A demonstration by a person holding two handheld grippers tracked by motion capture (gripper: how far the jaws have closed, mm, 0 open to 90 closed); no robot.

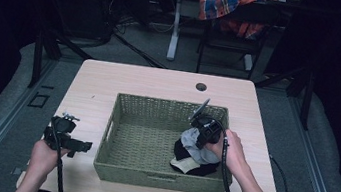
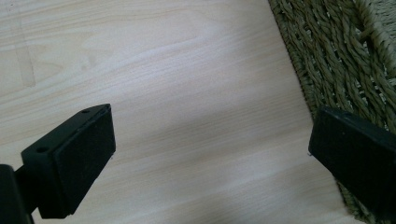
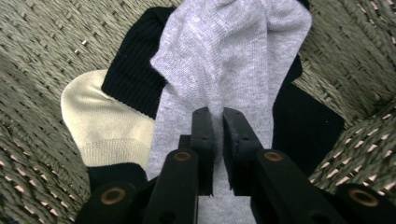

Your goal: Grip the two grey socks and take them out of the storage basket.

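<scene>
A green woven basket (image 1: 124, 120) sits on the wooden table (image 1: 160, 82). In its near right corner lies a pile of socks: a grey sock (image 1: 191, 147) on top, a black sock (image 1: 181, 153) and a cream sock (image 1: 184, 165) under it. My right gripper (image 1: 201, 141) is inside the basket, shut on the grey sock (image 3: 224, 60), whose fabric is pinched between the jaws (image 3: 218, 122). The black sock (image 3: 135, 70) and cream sock (image 3: 102, 121) lie beneath. My left gripper (image 1: 84, 146) hovers over the table left of the basket, open (image 2: 210, 154) with nothing between its fingers.
The basket's wall (image 2: 336, 56) stands close to the left gripper's right finger. Bare tabletop (image 2: 163, 70) spreads to the left. A cable hole (image 1: 201, 86) is at the table's far edge. A chair with a plaid cloth (image 1: 227, 3) stands beyond the table.
</scene>
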